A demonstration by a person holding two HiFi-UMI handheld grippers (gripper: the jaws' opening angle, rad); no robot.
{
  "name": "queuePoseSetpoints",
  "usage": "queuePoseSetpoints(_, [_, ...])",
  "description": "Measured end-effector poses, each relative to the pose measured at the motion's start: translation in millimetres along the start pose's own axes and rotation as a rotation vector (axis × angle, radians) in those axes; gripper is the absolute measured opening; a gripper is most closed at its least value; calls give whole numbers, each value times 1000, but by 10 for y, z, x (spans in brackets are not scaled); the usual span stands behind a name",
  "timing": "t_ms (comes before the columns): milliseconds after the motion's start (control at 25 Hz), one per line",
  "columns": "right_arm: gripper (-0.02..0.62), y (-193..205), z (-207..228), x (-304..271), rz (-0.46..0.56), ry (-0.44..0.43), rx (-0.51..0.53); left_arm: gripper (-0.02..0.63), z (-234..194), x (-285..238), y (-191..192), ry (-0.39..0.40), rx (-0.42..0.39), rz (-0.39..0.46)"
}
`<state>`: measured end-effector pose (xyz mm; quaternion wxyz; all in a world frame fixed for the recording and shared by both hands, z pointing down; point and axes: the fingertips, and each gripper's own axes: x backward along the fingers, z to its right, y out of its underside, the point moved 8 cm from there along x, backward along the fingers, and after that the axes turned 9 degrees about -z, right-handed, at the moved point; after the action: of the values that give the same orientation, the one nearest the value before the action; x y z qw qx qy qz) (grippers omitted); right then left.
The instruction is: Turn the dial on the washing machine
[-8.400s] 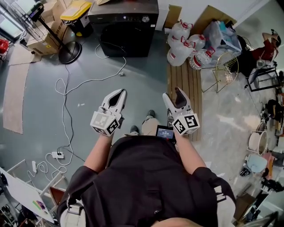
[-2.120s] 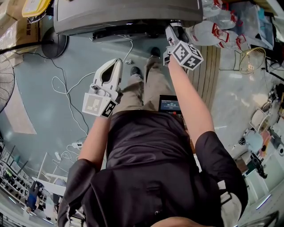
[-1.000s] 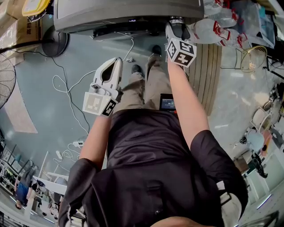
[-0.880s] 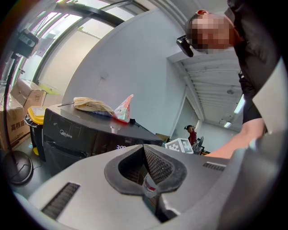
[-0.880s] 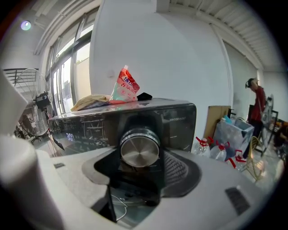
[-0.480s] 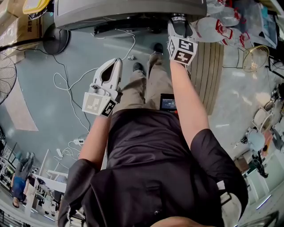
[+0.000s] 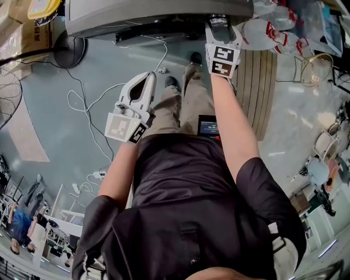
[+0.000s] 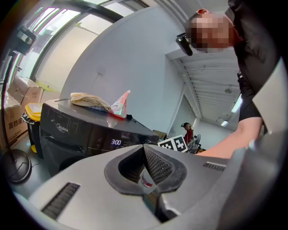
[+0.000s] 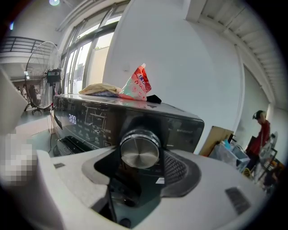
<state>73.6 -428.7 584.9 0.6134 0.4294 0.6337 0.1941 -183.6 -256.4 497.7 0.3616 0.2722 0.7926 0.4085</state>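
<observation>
The dark washing machine [image 7: 153, 13] stands right in front of me, its display [image 8: 116, 142] reading 3:00. In the right gripper view the round silver dial [image 9: 140, 150] sits between the two dark pads of my right gripper [image 9: 143, 156], which is shut on it. In the head view my right gripper [image 7: 219, 24] presses against the panel's right end and covers the dial. My left gripper [image 7: 146, 79] hangs lower left, away from the machine, jaws shut and holding nothing [image 8: 145, 155].
A red pouch [image 9: 139, 85] and a folded cloth [image 9: 101, 89] lie on the machine's top. A fan base [image 7: 71, 52] and white cables [image 7: 82, 104] are on the floor at left. Water jugs [image 7: 262, 33] and a wooden pallet [image 7: 254, 82] stand at right.
I have walked up to the machine and my right gripper has reached the dial. Over the last second its marker cube has rotated with the wrist. The left gripper has barely moved.
</observation>
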Motion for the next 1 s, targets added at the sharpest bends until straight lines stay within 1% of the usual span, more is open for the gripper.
queuePoseSetpoints(160, [273, 5, -25, -6, 4, 20, 47, -5, 2, -19, 14, 7, 11, -3])
queuePoseSetpoints(400, [273, -47, -34, 21, 0, 59, 192, -5, -13, -49, 14, 12, 11, -11])
queuePoseSetpoints(480, [273, -36, -28, 21, 1, 63, 214, -5, -18, -63, 14, 13, 14, -11])
queuePoseSetpoints(880, [273, 1, -17, 4, 7, 26, 130, -5, -44, -88, -11, 15, 18, -2])
queuePoseSetpoints(1000, [273, -13, -15, 12, 8, 18, 120, -5, -26, -104, -18, 18, 21, 4])
